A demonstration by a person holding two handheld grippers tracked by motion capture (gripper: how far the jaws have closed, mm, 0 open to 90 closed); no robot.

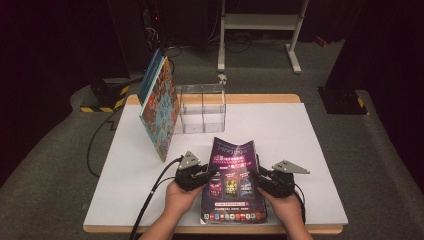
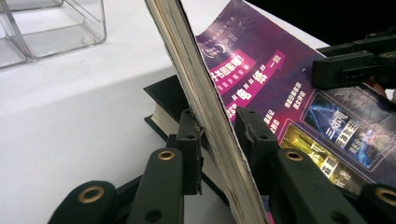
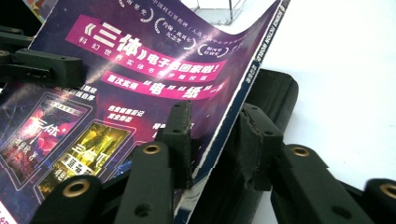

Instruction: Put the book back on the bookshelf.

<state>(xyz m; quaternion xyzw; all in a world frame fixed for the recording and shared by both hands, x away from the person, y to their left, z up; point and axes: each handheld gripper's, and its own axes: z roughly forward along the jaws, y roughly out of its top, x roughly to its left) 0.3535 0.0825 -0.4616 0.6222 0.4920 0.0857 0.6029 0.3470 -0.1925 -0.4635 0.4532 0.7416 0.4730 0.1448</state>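
Behind magazine point(image 1: 233, 180): clear box point(image 1: 202, 107), leaning book point(image 1: 159, 107); both claws clamp magazine edges.

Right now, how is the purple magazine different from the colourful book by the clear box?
The purple magazine lies near the table's front edge, gripped at both sides by the left gripper and right gripper. The colourful book stands tilted beside the clear box, untouched. The magazine bends; the book stays stiff. Both have bright printed covers.
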